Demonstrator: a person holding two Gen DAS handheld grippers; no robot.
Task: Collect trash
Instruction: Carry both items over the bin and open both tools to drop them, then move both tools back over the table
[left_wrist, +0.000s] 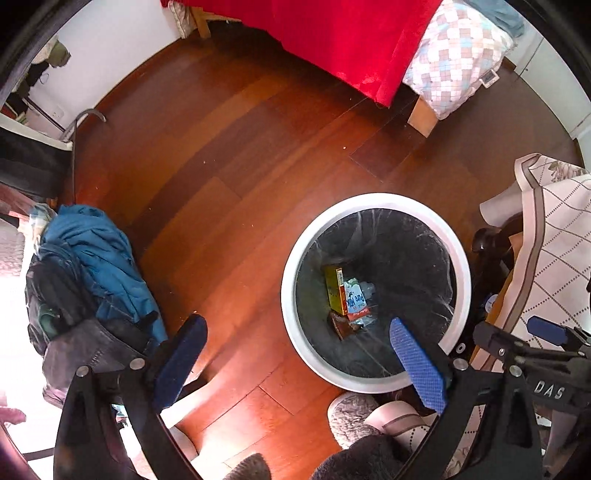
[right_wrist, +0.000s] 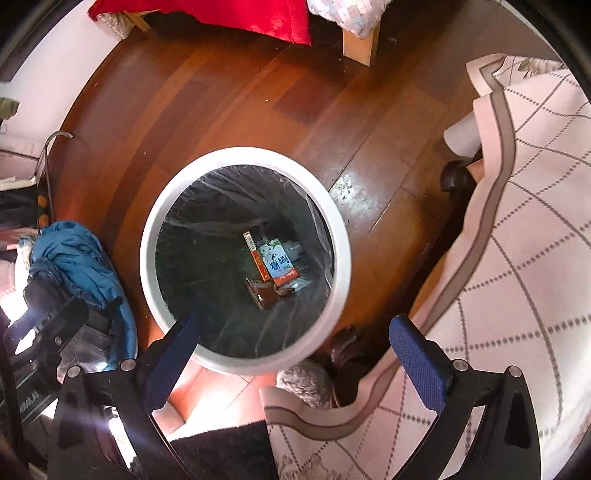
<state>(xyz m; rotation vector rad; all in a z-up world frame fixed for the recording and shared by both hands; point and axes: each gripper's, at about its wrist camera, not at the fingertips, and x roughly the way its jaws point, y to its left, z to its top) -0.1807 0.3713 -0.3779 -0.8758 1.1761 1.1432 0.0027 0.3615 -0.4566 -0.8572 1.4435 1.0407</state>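
Note:
A round white trash bin (left_wrist: 291, 314) with a dark liner stands on the wood floor; it also shows in the right wrist view (right_wrist: 147, 236). At its bottom lie a yellow box (left_wrist: 335, 291), a milk carton (left_wrist: 355, 300) and a brown wrapper (left_wrist: 341, 326). The right wrist view shows the same box (right_wrist: 255, 254), carton (right_wrist: 277, 263) and wrapper (right_wrist: 263, 293). My left gripper (left_wrist: 297, 334) is open and empty, high above the floor at the bin's left rim. My right gripper (right_wrist: 295, 330) is open and empty above the bin's near rim.
A bed with a red cover (left_wrist: 332, 40) and checked quilt (left_wrist: 458, 55) stands at the far side. A table with a patterned cloth (right_wrist: 524, 229) is at the right. A blue jacket and dark clothes (left_wrist: 92, 266) are piled at the left. A grey slipper (left_wrist: 351, 419) is near the bin.

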